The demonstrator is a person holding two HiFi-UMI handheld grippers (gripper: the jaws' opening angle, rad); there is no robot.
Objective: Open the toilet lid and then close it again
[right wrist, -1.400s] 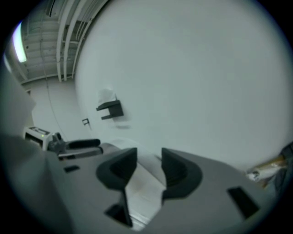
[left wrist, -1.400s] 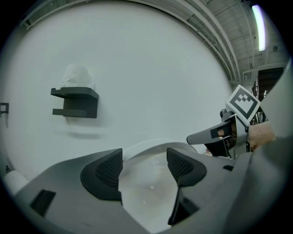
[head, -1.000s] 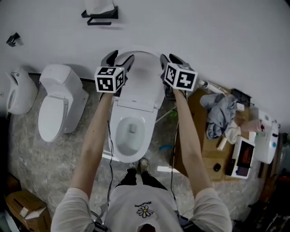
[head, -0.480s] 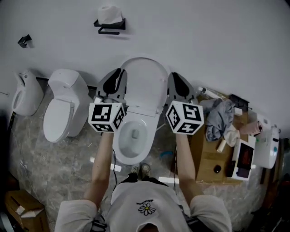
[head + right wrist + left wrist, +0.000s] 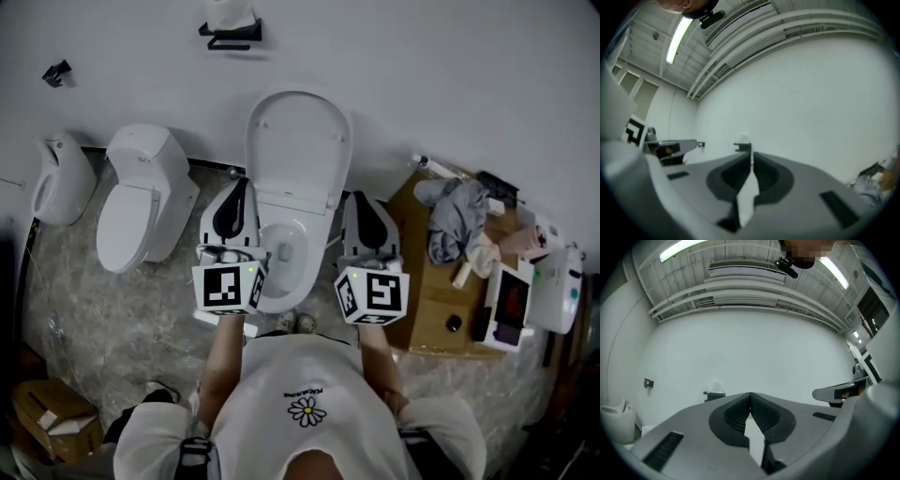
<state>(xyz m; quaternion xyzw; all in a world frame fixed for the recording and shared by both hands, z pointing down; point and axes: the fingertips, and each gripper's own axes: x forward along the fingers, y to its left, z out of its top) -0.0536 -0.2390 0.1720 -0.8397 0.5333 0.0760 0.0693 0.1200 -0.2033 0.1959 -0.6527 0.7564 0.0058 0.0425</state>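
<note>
In the head view the white toilet lid (image 5: 298,141) stands raised against the wall above the open bowl (image 5: 286,251). My left gripper (image 5: 241,184) hangs at the bowl's left side, below the lid and apart from it. On the other side of the bowl is my right gripper (image 5: 362,197), also clear of the lid. Both have just been closing and are shut with nothing between the jaws. The left gripper view shows its tips (image 5: 750,393) meeting against the bare wall. In the right gripper view the right gripper (image 5: 751,153) is also shut and empty.
A second toilet (image 5: 141,202) and a white urinal-like fixture (image 5: 58,187) stand to the left. A paper-roll holder (image 5: 230,23) hangs on the wall. A wooden stand (image 5: 436,309) with a grey cloth (image 5: 455,220) is on the right, and a cardboard box (image 5: 47,417) at the lower left.
Both grippers have drawn back from the sides of the lid toward the person, and their jaws have shut. The lid stays raised.
</note>
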